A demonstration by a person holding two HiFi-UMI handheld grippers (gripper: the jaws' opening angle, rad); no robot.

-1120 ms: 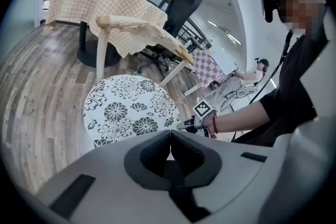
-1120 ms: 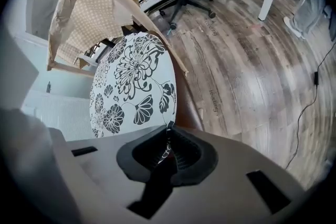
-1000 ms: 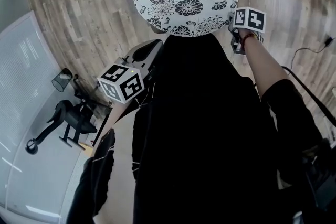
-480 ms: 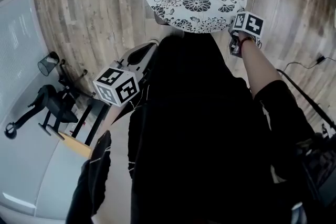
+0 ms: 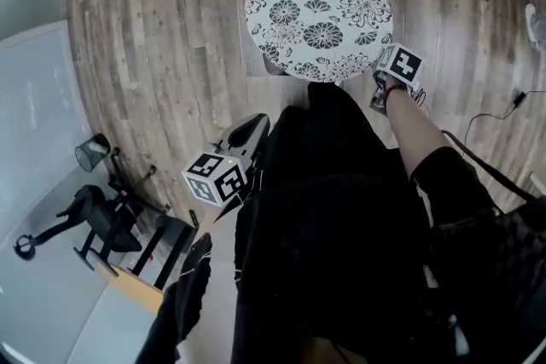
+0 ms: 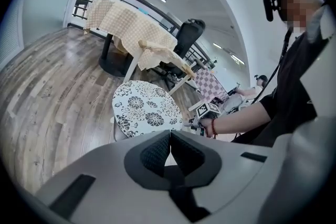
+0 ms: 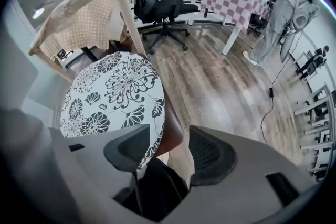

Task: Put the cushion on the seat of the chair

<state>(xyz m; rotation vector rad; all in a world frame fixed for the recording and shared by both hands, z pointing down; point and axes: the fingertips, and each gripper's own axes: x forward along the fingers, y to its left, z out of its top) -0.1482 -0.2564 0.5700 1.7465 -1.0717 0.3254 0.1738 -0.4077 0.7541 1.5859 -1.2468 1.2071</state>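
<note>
Cushion (image 5: 318, 13) rim is seen in the gap of the right hand-held gripper (image 7: 169, 148), whose jaws have just been spread wide, so nothing's pinched. The left hand-held gripper (image 6: 169, 150) is closed up, empty. The cushion is laid flat on the chair seat (image 7: 173, 134), so the job looks basically done, only backing off left. Plank floor (image 5: 162, 55) all round, with an office chair (image 7: 157, 2) and a cloth-draped bench (image 7: 79, 23) behind.

Round floral cushion (image 5: 319, 13) flat on chair seat (image 7: 171, 136)
</note>
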